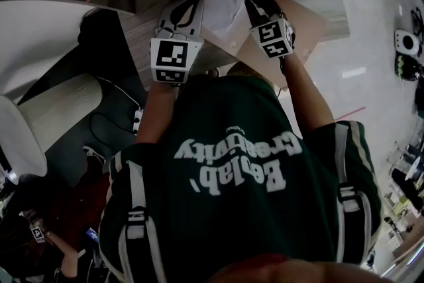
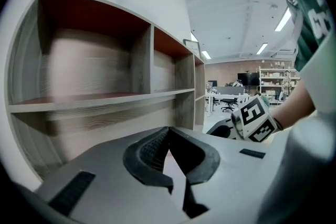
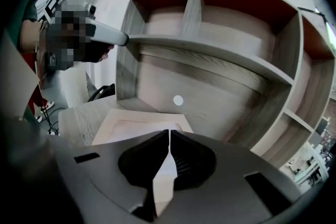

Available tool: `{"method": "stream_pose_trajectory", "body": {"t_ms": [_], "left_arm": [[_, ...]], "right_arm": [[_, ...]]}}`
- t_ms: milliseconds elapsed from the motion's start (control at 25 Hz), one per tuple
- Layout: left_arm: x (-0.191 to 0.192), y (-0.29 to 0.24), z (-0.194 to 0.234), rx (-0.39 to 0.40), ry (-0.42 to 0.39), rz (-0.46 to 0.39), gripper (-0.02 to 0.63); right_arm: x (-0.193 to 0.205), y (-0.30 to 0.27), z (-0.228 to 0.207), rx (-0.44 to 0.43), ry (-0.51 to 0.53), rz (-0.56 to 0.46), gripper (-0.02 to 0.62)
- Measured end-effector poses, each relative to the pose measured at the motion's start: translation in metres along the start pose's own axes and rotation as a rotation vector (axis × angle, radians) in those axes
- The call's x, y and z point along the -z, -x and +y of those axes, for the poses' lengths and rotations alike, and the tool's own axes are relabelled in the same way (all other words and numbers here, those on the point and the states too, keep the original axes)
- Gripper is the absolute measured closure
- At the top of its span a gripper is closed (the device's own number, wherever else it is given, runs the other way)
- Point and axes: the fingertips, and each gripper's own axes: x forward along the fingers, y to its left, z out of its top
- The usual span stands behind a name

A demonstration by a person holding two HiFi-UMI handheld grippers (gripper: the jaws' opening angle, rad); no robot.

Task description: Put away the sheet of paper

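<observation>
Fingers (image 2: 149,152) closed tip to tip with nothing between them, my left gripper (image 2: 168,132) and right gripper (image 3: 169,134) hover over the white sheet of paper (image 1: 224,0) lying in a shallow beige tray (image 1: 306,22) on the wood-grain table (image 1: 141,43).

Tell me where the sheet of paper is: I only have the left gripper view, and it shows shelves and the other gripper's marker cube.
Observer: The sheet of paper lies on a shallow tan tray, between the left gripper and the right gripper in the head view.
Operator: Is the right gripper open?
Observer: No, in its own view its jaws are together at the tips, above the tray.
Operator: And where does the tray sit?
Observer: On the wood-grain desk, just in front of the shelf unit's lowest bay.
</observation>
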Motion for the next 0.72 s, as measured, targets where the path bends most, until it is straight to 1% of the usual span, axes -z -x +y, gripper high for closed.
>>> {"method": "stream_pose_trajectory", "body": {"t_ms": [120, 200, 320, 400, 560, 720], "left_arm": [[-0.008, -0.003, -0.018, 0.001, -0.016, -0.005, 0.588], [-0.015, -0.001, -0.032, -0.014, -0.027, -0.011, 0.588], [-0.027, 0.008, -0.05, -0.068, -0.03, -0.036, 0.588], [-0.032, 0.018, -0.066, -0.101, -0.032, -0.049, 0.588], [-0.041, 0.036, -0.113, -0.136, -0.062, -0.069, 0.588], [-0.049, 0.056, -0.161, -0.157, -0.08, -0.093, 0.588]], "right_arm": [[-0.004, 0.027, -0.008, 0.008, -0.037, -0.044, 0.558], [-0.006, 0.048, -0.015, 0.012, -0.049, -0.076, 0.558], [-0.005, 0.079, -0.024, 0.018, -0.088, -0.124, 0.558], [-0.002, 0.101, -0.025, 0.006, -0.111, -0.155, 0.558], [0.001, 0.154, -0.021, -0.025, -0.107, -0.231, 0.558], [-0.001, 0.205, -0.018, -0.038, -0.115, -0.314, 0.558]]}}
